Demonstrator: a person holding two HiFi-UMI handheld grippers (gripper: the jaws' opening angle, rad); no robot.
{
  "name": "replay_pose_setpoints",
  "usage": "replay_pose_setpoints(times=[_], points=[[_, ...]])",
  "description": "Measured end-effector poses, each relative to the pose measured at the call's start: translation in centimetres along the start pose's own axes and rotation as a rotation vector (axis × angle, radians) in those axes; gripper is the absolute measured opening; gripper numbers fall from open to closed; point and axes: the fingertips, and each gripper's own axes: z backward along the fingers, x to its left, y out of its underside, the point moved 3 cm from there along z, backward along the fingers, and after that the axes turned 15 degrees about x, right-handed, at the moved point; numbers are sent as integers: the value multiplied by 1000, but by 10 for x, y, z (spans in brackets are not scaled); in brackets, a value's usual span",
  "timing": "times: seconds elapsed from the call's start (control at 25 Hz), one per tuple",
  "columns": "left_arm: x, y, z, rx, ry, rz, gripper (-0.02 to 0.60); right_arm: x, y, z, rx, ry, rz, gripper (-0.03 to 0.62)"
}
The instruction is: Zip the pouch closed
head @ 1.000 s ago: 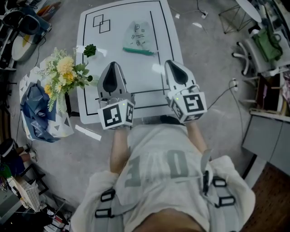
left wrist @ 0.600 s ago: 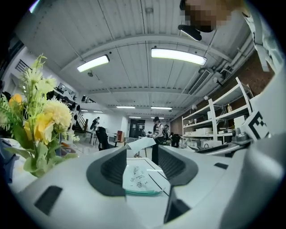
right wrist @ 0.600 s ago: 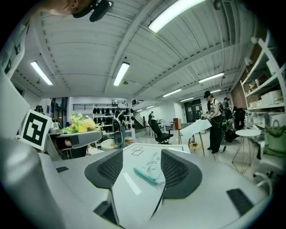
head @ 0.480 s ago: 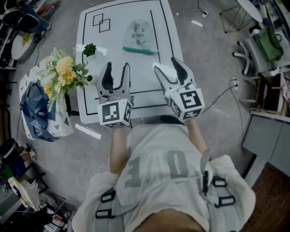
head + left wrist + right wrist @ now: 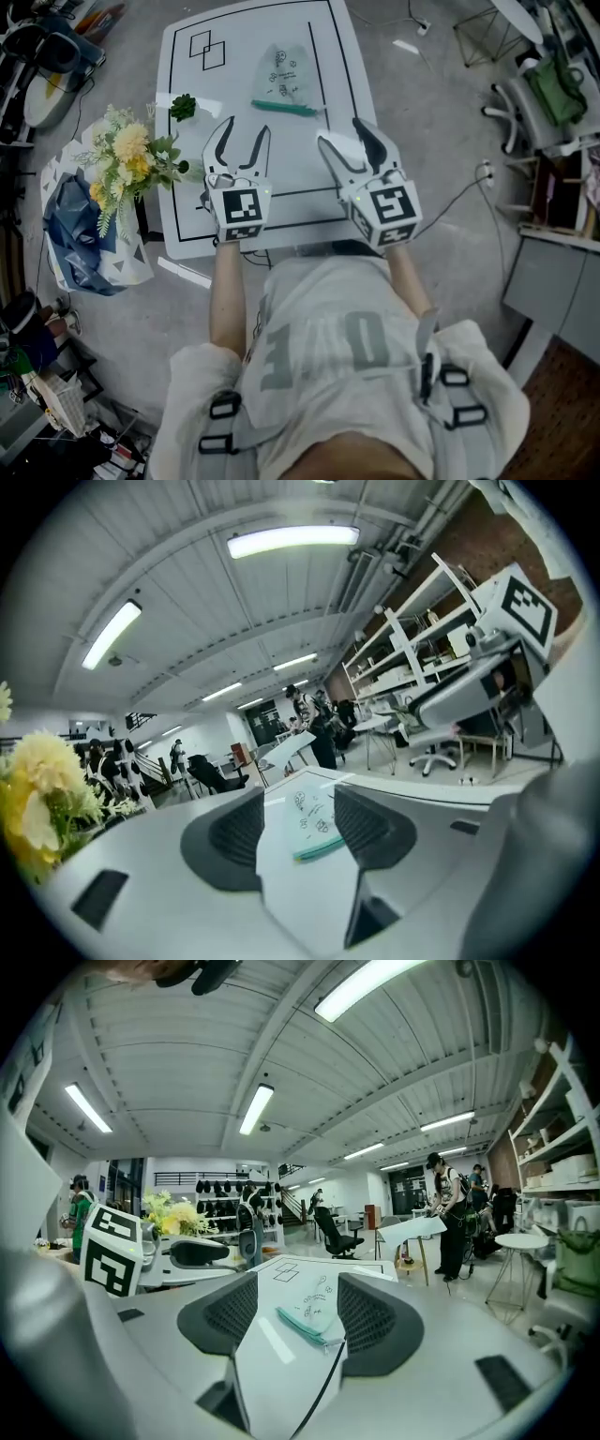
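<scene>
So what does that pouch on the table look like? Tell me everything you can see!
The pouch is a flat, see-through plastic bag with small dark doodles printed on it. A green zipper strip runs along its edge nearest the person. It lies flat on the far half of the white table, and only the table touches it. Whether the zip is open or shut is too small to tell.

Pouch zip state, print too small to tell.
</scene>
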Motion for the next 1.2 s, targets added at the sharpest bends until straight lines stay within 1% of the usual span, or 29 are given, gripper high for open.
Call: replay_pose_setpoints(times=[0.12, 0.32, 0.44, 0.56, 0.64, 0.68, 0.84, 1.0, 1.08, 1.2], points=[[1, 12, -24, 61, 2, -76, 213, -3, 2, -2, 13, 2, -1, 242], [-7, 28, -58, 154, 17, -232, 213, -9, 10, -11, 47, 3, 8, 242], [-8, 37, -80, 210, 13, -333, 213, -14, 13, -14, 66, 6, 5, 242], [-7, 42, -100, 255, 19, -393, 212, -19, 15, -20, 79, 13, 16, 242], [-5, 45, -109, 276, 29, -405, 213, -21, 16, -30, 98, 26, 58, 241], [-5, 46, -112, 281, 33, -399, 213, -24, 19, -38, 117, 41, 96, 241], [-9, 45, -117, 285, 50, -373, 212, -41, 40, -79, 239, 103, 338, 241], [-12, 49, -123, 300, 62, -368, 213, -40, 51, -115, 319, 82, 564, 241], [-12, 51, -126, 304, 67, -361, 213, -36, 53, -131, 342, 65, 638, 241], [-10, 51, -129, 303, 73, -333, 213, -32, 56, -151, 370, 41, 711, 241]])
